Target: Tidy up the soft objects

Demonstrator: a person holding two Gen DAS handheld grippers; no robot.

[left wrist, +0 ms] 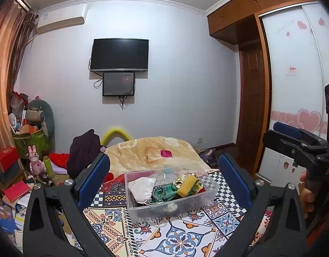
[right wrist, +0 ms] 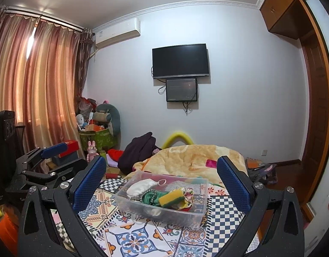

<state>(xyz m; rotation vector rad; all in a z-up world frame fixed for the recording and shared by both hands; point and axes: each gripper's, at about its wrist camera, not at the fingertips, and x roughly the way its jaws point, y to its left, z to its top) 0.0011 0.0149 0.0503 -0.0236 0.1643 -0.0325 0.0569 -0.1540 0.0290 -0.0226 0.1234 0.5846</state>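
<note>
A clear plastic box (left wrist: 209, 194) (right wrist: 198, 211) stands on the patterned bed cover. It holds a white face mask (left wrist: 142, 187) (right wrist: 141, 187), a green cloth with beaded trim (left wrist: 164, 192) (right wrist: 152, 198), a yellow sponge (left wrist: 187, 185) (right wrist: 172, 197) and a floral scrunchie (left wrist: 181, 178) (right wrist: 187, 193). My left gripper (left wrist: 164, 177) is open and empty, held above and in front of the box. My right gripper (right wrist: 162, 176) is open and empty, likewise in front of the box. The right gripper also shows at the right of the left wrist view (left wrist: 297, 137), the left gripper at the left of the right wrist view (right wrist: 46, 156).
The patterned cover (left wrist: 177, 235) (right wrist: 134, 239) lies on the bed, with a beige blanket (left wrist: 151, 154) (right wrist: 190, 158) behind the box. A dark garment (left wrist: 83, 150) (right wrist: 138, 152) lies at the bed's left. Clutter and toys (left wrist: 36, 160) fill the floor left; wardrobe (left wrist: 292, 85) right.
</note>
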